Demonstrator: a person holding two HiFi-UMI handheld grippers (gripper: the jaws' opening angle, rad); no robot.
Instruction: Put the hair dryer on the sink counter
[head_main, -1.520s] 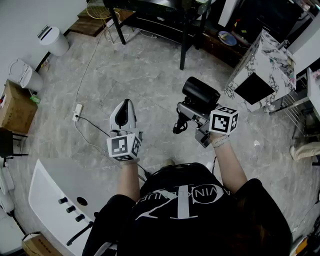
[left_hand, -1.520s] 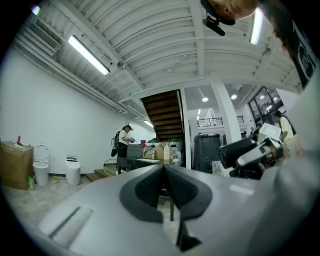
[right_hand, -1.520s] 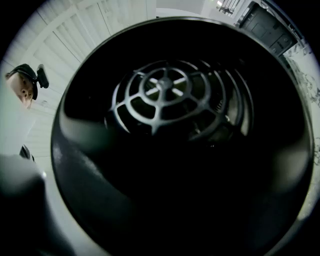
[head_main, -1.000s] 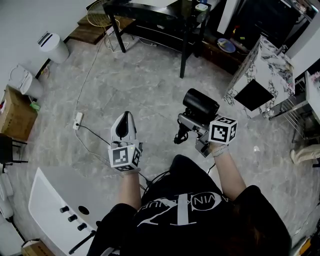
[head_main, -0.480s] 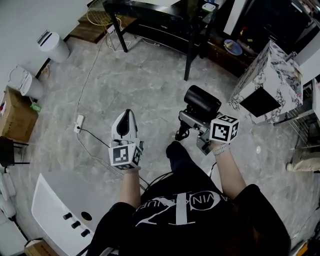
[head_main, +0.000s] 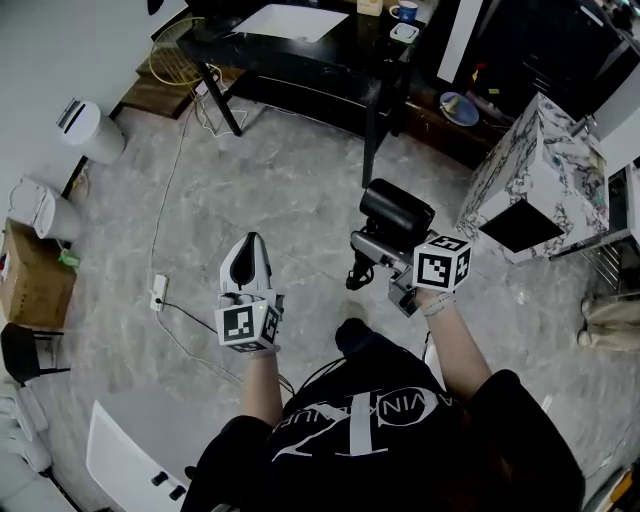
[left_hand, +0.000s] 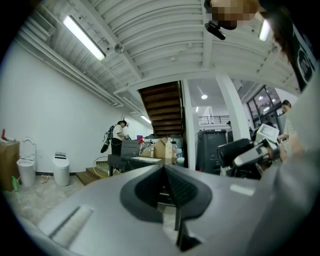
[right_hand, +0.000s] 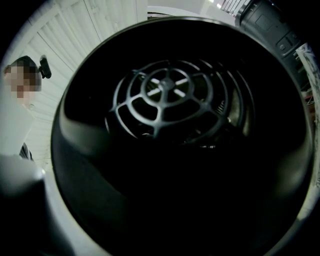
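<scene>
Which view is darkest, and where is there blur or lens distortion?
Right gripper view: darkest; the hair dryer fills it, its lower body almost black. Left gripper view: fisheye bends the ceiling ribs; the near jaws look soft. Head view: evenly lit, sharp.

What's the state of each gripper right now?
Left gripper: closed, fingers together, holding nothing.
Right gripper: closed on the hair dryer.

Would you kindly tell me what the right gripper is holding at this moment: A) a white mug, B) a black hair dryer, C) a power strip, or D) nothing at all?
B: in the head view the right gripper is clamped on the black hair dryer, which also fills the right gripper view.
</scene>
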